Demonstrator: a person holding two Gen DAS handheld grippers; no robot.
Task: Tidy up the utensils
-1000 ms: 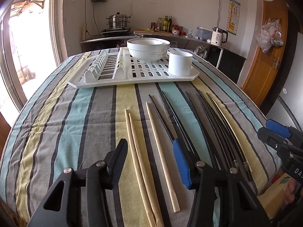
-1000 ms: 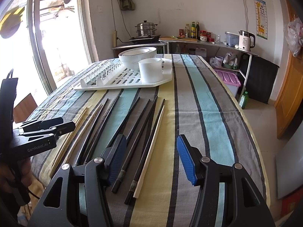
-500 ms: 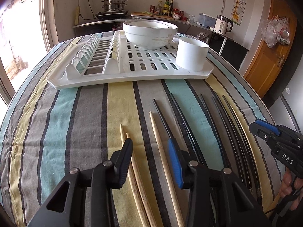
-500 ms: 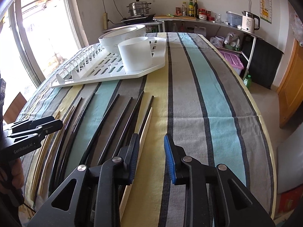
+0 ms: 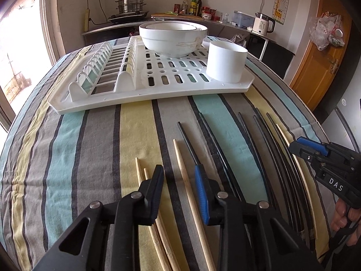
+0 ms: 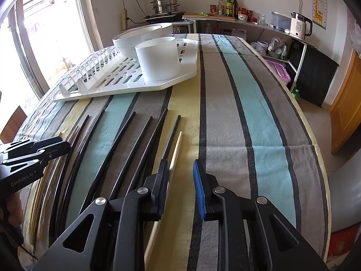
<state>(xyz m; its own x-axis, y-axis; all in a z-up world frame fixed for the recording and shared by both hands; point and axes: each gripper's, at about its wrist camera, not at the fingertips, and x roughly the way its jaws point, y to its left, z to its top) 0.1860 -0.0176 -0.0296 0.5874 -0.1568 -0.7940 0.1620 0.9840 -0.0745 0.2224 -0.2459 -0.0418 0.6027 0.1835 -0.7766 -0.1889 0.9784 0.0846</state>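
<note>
Several chopsticks lie side by side on the striped tablecloth. In the left wrist view, wooden chopsticks (image 5: pixel 185 180) and black chopsticks (image 5: pixel 216 144) run toward a white dish rack (image 5: pixel 180 83). My left gripper (image 5: pixel 179 176) is open, low over a wooden chopstick lying between its fingers. My right gripper (image 6: pixel 179 171) is open and empty, just right of a wooden chopstick (image 6: pixel 174 153) and the black chopsticks (image 6: pixel 135 144). A white cup (image 6: pixel 158 58) stands on the dish rack (image 6: pixel 171 83) in the right wrist view too.
White bowls (image 5: pixel 172 36) are stacked on the rack beside the white cup (image 5: pixel 225 62). The right gripper's body (image 5: pixel 327 164) shows at the right of the left wrist view; the left gripper's body (image 6: pixel 27 158) at the left of the right. A kitchen counter stands behind.
Both grippers have moved forward and lower toward the chopsticks, and both jaws have narrowed from wide open. The chopsticks have not moved.
</note>
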